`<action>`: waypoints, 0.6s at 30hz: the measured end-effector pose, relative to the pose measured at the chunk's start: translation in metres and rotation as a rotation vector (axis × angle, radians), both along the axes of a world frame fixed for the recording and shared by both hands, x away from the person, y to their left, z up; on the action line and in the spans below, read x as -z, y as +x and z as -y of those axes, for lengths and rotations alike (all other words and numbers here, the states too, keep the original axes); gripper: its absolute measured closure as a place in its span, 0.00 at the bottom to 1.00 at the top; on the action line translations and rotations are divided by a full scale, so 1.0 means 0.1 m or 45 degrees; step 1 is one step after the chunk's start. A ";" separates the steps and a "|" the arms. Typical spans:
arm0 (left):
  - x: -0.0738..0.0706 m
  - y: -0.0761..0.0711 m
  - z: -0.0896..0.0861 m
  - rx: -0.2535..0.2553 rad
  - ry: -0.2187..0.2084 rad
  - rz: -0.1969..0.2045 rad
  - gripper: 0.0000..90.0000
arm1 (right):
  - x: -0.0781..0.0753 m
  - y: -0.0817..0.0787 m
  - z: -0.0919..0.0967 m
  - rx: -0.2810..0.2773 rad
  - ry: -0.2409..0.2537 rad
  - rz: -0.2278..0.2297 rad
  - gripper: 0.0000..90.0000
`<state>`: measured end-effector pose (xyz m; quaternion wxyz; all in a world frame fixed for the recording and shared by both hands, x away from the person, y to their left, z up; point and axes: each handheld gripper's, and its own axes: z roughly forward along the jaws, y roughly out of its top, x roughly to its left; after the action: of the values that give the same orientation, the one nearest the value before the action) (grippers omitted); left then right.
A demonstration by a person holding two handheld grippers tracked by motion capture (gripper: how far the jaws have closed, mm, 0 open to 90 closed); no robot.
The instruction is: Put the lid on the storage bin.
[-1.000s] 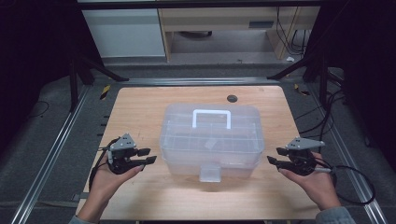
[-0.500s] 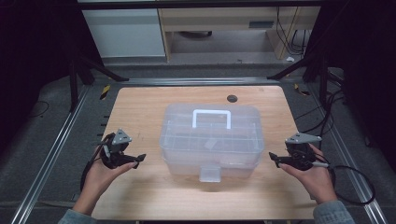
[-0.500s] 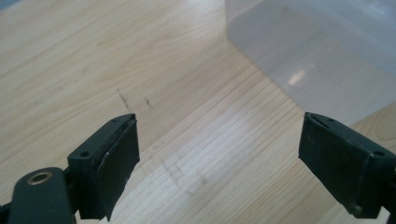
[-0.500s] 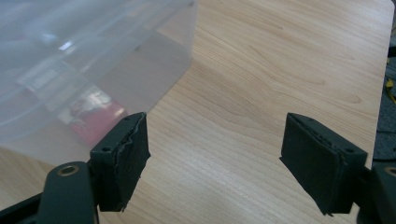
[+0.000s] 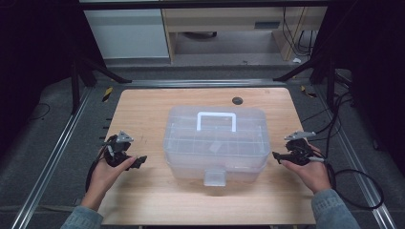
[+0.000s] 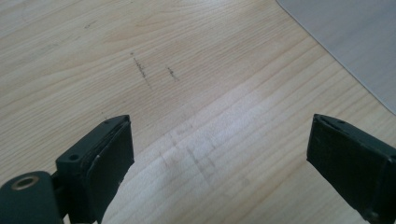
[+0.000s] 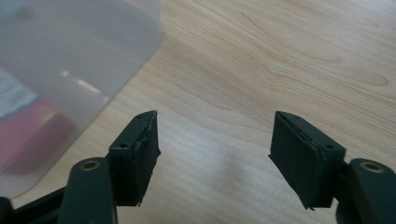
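Two grippers flank a clear, rectangular plastic storage box point(image 5: 215, 143) with a white handle point(image 5: 217, 119), sitting mid-counter point(image 5: 143, 102) toward the near edge; the left gripper point(image 5: 138, 161), jaws just spread wide, holds nothing; the right gripper point(image 5: 277, 155), jaws just narrowing slightly, is likewise empty. Probably light, stiff and slick-walled; the handle or front latch point(image 5: 214, 177) suits gripping. Right gripper view reveals reddish contents point(image 7: 32, 135) inside.

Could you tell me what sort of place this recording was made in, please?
Probably a lab or test workshop set up for recording handling work: a wooden table sits inside a metal rail frame, cables trail over the dark floor, and plain cabinets stand behind. A clear plastic box is the work piece.
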<state>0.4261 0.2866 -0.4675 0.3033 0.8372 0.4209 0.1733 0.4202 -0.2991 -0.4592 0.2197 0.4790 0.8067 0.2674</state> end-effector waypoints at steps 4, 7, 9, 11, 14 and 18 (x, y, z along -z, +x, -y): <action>0.07 0.13 0.01 -0.043 -0.006 0.017 0.06 | 0.06 0.17 0.03 0.058 0.042 0.003 0.25; 0.14 0.22 0.02 -0.060 0.016 0.001 0.06 | 0.11 0.29 0.05 0.112 0.068 0.027 0.19; 0.19 0.26 0.02 -0.072 0.016 -0.010 0.06 | 0.14 0.36 0.07 0.143 0.082 0.034 0.17; 0.23 0.30 0.02 -0.081 0.012 -0.008 0.06 | 0.18 0.41 0.09 0.166 0.086 0.055 0.16; 0.26 0.36 0.01 -0.106 -0.024 0.004 0.06 | 0.22 0.47 0.11 0.181 0.103 0.065 0.15; 0.30 0.41 0.01 -0.126 -0.053 0.010 0.06 | 0.30 0.52 0.12 0.196 0.102 0.075 0.14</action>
<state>0.4675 0.2852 -0.4974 0.3134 0.8081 0.4640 0.1827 0.4727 -0.3112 -0.4896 0.2438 0.5399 0.7493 0.2959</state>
